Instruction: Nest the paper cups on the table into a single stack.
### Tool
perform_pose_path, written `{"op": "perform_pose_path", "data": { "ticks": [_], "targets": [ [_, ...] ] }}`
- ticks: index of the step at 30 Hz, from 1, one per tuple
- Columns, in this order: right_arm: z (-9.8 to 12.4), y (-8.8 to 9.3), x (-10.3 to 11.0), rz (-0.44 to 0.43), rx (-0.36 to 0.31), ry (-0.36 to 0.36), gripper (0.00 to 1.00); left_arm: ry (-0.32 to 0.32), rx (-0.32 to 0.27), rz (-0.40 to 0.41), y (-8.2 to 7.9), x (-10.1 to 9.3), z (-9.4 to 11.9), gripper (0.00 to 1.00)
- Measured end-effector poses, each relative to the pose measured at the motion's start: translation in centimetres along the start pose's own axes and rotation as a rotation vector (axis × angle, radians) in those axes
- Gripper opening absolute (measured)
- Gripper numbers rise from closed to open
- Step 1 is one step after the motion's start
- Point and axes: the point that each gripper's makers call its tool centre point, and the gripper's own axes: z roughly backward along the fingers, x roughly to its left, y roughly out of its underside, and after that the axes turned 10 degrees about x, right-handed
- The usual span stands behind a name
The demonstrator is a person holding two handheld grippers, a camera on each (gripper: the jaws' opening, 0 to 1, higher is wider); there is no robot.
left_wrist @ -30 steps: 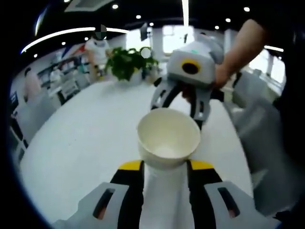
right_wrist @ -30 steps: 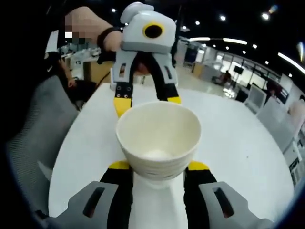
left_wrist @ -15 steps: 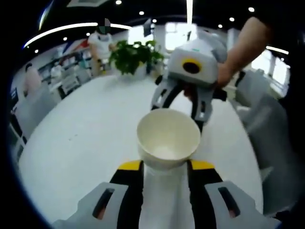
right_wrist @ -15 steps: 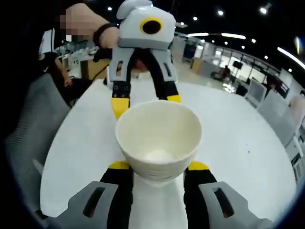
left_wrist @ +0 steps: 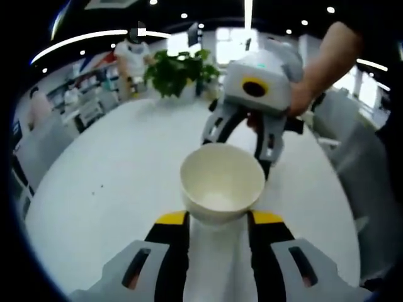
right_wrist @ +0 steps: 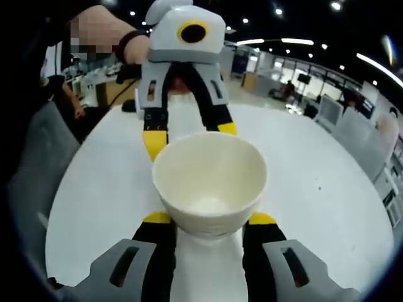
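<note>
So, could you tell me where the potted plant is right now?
In the left gripper view, the potted plant stands at the white table's far edge, upper left of the right tool.

left tongs [left_wrist: 217,218]: clamped on cup | right tongs [right_wrist: 209,219]: clamped on cup | facing each other

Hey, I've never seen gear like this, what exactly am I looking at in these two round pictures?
A person holds two hand grippers, each with a camera looking along its jaws. In the left gripper view, the left gripper pinches a white paper cup, and the right gripper faces it from beyond. In the right gripper view, the right gripper also grips a paper cup, with the left gripper opposite. Whether these are separate cups is unclear. Below lies a white table; a potted plant stands at its far end.
</note>
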Motion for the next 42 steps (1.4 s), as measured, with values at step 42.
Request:
{"op": "perform_pose_path", "data": {
  "ticks": [42],
  "targets": [
    [3.1,2.1,2.1,-0.260,-0.039,0.015,0.51,-0.093,0.003,0.090,1.4,0.2,3.6,0.50]
  ]
}}
